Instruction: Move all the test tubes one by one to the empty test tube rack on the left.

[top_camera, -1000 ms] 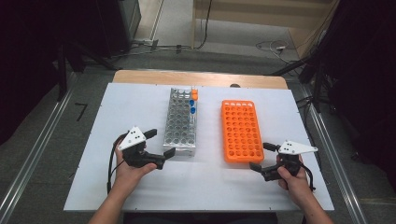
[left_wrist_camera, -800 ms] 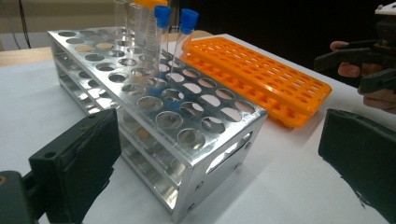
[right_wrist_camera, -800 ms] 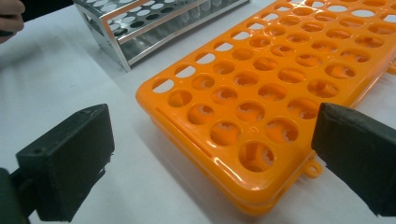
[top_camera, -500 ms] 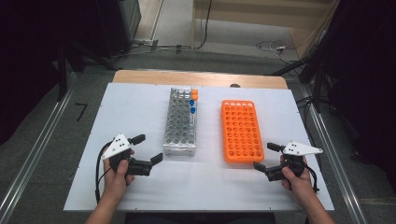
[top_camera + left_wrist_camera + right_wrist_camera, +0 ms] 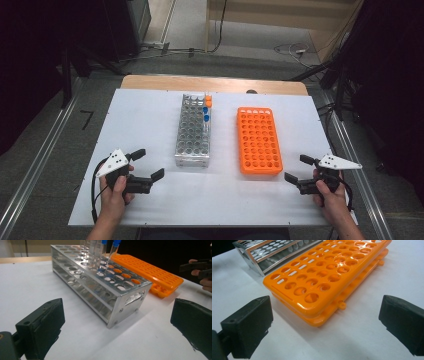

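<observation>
Grippers pulled back toward me: left gripper [image 5: 148, 164] now away from metal rack [image 5: 193, 132], right gripper [image 5: 297, 168] beside orange rack [image 5: 258, 140]. Both jaws apart, empty; tubes [image 5: 206, 112] untouched at far end.

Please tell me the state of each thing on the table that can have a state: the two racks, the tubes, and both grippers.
Metal rack: upright on the table, nearly empty, tubes only at its far right side.
Tubes: standing in the metal rack, capped, two orange caps and two blue.
Orange rack: flat on the table, all holes empty.
Left gripper: open, holding nothing, near the metal rack.
Right gripper: open, holding nothing, near the orange rack.
</observation>
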`<state>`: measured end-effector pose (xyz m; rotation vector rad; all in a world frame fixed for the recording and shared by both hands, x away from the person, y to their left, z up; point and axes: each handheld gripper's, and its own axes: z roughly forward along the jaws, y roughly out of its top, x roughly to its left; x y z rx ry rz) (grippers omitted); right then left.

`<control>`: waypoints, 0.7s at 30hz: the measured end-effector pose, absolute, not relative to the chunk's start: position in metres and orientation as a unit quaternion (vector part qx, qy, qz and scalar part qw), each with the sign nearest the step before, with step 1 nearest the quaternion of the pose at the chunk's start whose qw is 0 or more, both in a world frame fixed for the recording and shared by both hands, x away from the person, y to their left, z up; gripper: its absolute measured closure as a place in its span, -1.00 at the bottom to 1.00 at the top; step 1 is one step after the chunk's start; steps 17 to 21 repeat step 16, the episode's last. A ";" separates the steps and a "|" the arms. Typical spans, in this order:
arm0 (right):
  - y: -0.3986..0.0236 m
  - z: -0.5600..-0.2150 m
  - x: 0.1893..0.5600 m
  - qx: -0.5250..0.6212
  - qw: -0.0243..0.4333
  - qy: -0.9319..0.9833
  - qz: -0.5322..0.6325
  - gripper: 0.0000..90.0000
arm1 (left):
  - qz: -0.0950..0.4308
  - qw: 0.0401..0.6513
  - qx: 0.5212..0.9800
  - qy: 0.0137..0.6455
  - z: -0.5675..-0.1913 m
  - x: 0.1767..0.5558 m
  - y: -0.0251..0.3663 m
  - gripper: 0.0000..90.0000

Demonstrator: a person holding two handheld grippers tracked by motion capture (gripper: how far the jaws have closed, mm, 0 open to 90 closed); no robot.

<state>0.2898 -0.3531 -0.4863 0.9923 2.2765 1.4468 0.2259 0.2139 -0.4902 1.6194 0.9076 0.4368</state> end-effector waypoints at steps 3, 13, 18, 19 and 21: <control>-0.354 -0.486 0.290 0.341 0.131 0.786 0.499 -1.00 | 0.192 0.575 0.694 0.390 -0.491 0.222 0.222 -1.00; -0.358 -0.488 0.292 0.347 0.134 0.785 0.496 -1.00 | 0.190 0.574 0.693 0.394 -0.492 0.224 0.227 -1.00; -0.358 -0.488 0.292 0.347 0.134 0.784 0.497 -1.00 | 0.191 0.573 0.694 0.392 -0.492 0.225 0.225 -1.00; -0.358 -0.488 0.292 0.347 0.134 0.784 0.497 -1.00 | 0.191 0.573 0.694 0.392 -0.492 0.225 0.225 -1.00; -0.358 -0.488 0.292 0.347 0.134 0.784 0.497 -1.00 | 0.191 0.573 0.694 0.392 -0.492 0.225 0.225 -1.00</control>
